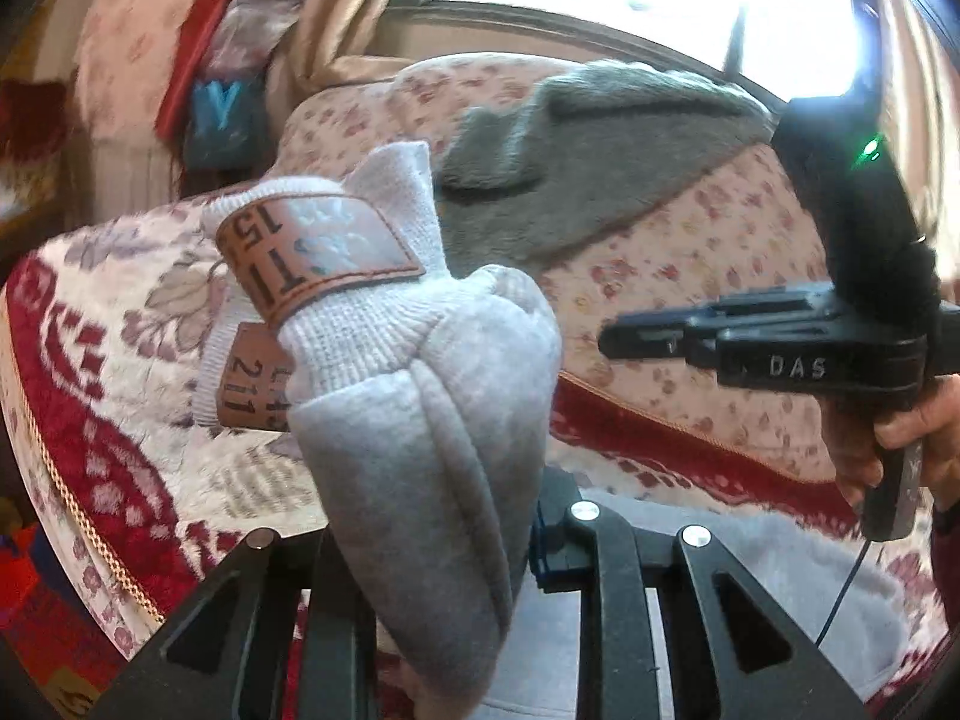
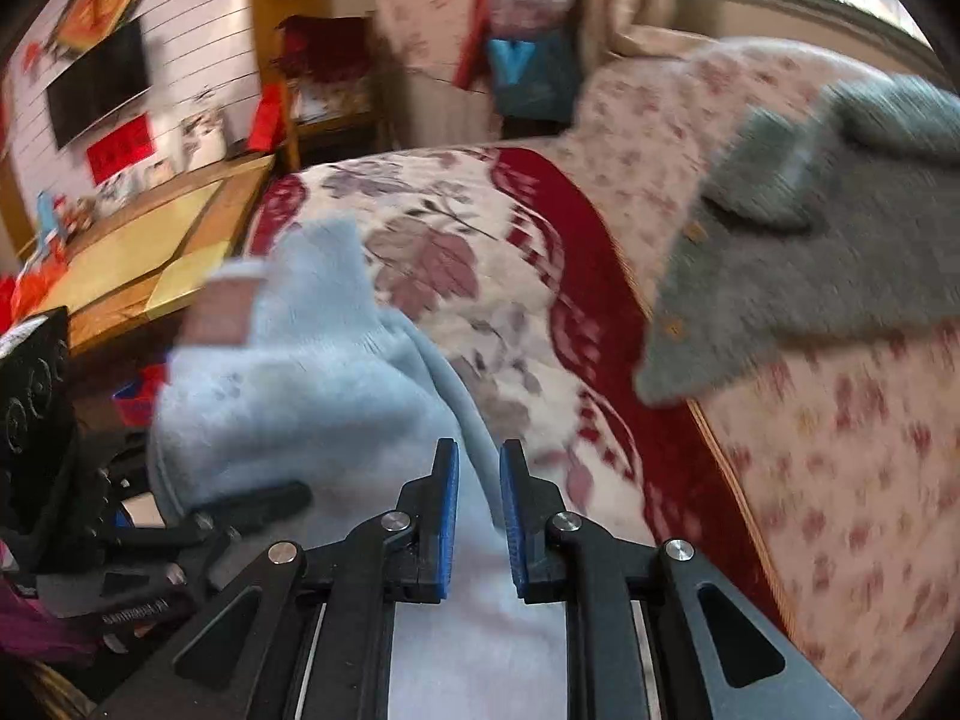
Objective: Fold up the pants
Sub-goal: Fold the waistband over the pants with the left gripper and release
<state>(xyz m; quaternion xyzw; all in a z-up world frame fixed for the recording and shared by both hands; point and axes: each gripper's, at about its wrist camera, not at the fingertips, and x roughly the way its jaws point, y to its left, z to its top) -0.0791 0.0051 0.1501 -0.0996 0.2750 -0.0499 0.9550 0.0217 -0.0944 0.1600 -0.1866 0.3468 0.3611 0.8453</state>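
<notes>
Both tongs (image 2: 479, 516) pinch the grey pants (image 1: 420, 480).

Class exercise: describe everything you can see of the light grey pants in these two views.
The pants are pale grey, soft fleecy knit with a white ribbed waistband carrying a brown leather-look patch printed with digits. They are bunched, lifted above the floral bedspread. The left tongs and right tongs each pinch a fold. In the right view they look bluish and blurred.
</notes>
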